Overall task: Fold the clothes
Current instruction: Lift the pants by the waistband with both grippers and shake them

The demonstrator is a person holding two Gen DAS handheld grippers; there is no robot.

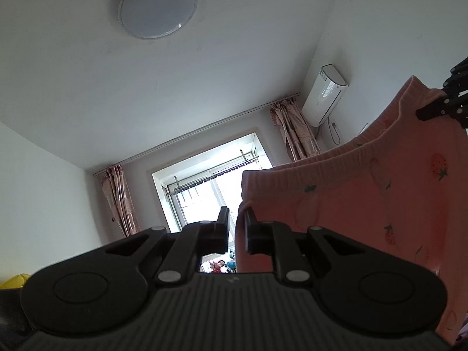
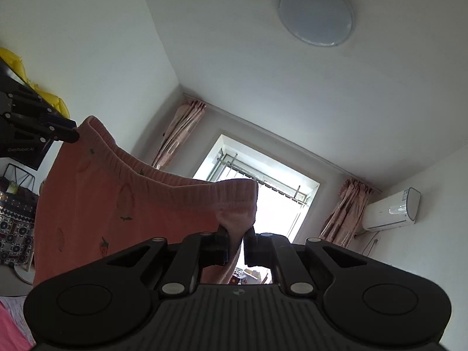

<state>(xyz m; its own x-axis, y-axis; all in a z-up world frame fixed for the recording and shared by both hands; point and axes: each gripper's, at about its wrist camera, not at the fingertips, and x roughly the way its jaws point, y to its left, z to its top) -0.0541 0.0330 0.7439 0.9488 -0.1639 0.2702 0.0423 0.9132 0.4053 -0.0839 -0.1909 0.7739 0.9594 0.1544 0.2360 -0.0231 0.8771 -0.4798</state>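
Pink pants (image 1: 365, 199) with small strawberry prints hang in the air, stretched by the ribbed waistband between both grippers. In the left wrist view my left gripper (image 1: 236, 219) has one waistband corner between its fingers, with a thin strip of window light beside the cloth. My right gripper (image 1: 419, 112) pinches the other corner at the far right. In the right wrist view my right gripper (image 2: 237, 234) is shut on a bunched fold of the pants (image 2: 102, 204). There the left gripper (image 2: 74, 134) grips the far corner at the left. Both grippers point slightly upward.
A round ceiling lamp (image 1: 158, 5) is overhead. A bright window (image 2: 257, 181) with pink curtains (image 2: 348, 213) is ahead, and an air conditioner (image 2: 392, 210) is on the right wall. A yellow object (image 2: 17, 67), a patterned cloth (image 2: 14, 228) and pink fabric (image 2: 11, 324) lie to the left.
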